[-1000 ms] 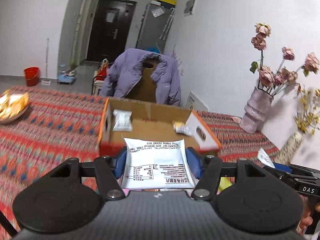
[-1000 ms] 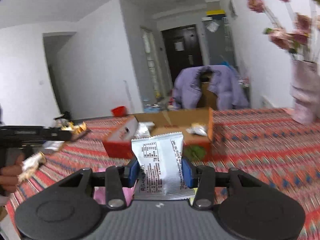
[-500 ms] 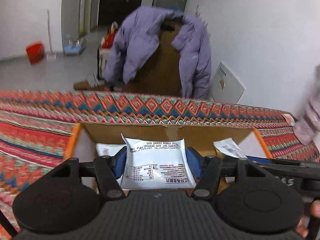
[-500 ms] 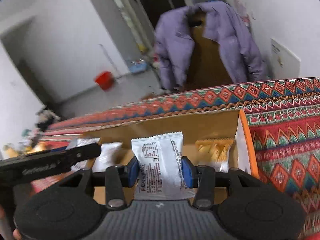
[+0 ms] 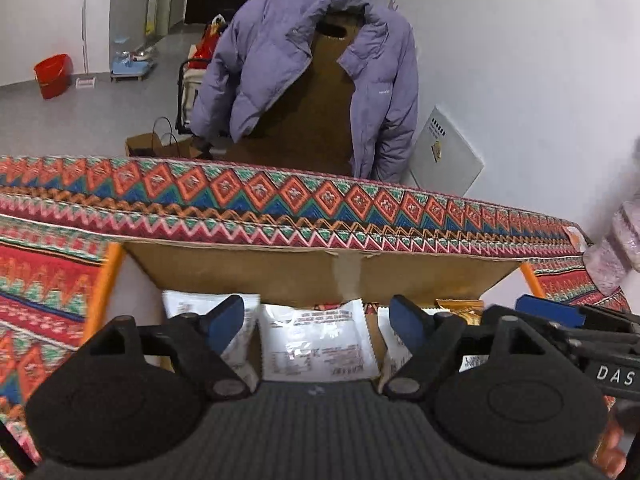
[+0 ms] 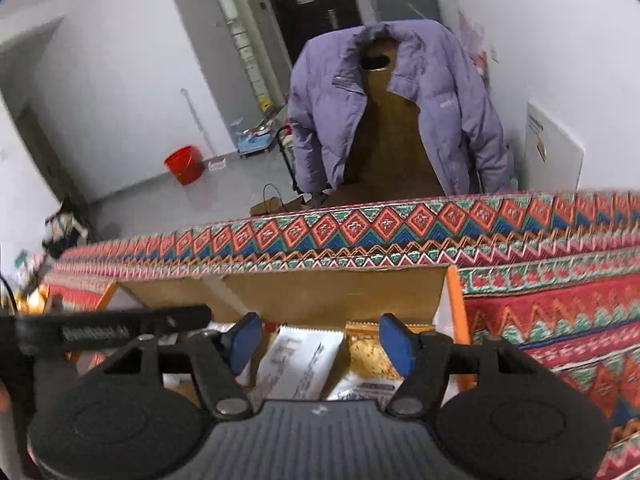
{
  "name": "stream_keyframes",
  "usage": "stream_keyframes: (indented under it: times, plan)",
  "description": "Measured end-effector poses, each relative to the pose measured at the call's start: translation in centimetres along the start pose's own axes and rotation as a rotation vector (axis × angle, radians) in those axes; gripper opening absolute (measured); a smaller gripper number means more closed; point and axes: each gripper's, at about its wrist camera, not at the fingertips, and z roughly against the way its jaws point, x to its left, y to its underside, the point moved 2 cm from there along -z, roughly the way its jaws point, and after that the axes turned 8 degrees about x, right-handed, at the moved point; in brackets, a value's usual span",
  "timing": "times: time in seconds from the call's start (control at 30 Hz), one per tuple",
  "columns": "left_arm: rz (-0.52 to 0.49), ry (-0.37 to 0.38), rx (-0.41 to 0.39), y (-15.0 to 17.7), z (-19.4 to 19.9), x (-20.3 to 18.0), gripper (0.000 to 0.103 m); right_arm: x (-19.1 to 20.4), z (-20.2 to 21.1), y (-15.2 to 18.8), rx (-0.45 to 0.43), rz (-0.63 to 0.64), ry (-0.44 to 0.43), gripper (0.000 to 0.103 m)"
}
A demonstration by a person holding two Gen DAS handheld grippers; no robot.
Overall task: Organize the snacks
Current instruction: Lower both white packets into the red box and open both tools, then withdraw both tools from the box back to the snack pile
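Note:
An open cardboard box (image 5: 280, 272) with orange side rims lies on the patterned tablecloth, and both grippers hang over it. My left gripper (image 5: 316, 318) has its jaws opening. A white snack packet (image 5: 320, 346) lies loose in the box below and between its blue pads, which do not touch it. My right gripper (image 6: 319, 340) is also opening over a tilted white packet (image 6: 298, 360), free of its pads. An orange-yellow packet (image 6: 370, 354) and another white packet (image 5: 180, 304) lie in the box too.
The patterned tablecloth (image 5: 240, 196) runs to the table's far edge just behind the box. Beyond the edge a chair carries a purple jacket (image 5: 280, 52). A pink vase (image 5: 616, 256) stands at the right. A red bucket (image 6: 184, 164) sits on the floor.
Both grippers travelled forward to a spot over the box while gripping their white packets. Both jaws have since spread, and the packets have dropped from the pads into the box.

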Motion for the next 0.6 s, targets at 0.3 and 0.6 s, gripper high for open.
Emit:
stream_keyframes:
  times: [0.3,0.6]
  plan:
    - [-0.055,-0.039,-0.078,5.6,10.6,-0.1,0.084,2.6,9.4,3.9,-0.037,0.147,-0.006,0.076]
    - [-0.088,-0.13,-0.242,17.1,22.6,0.2,0.09,4.7,21.1,13.4,-0.182,0.22,0.006,0.085]
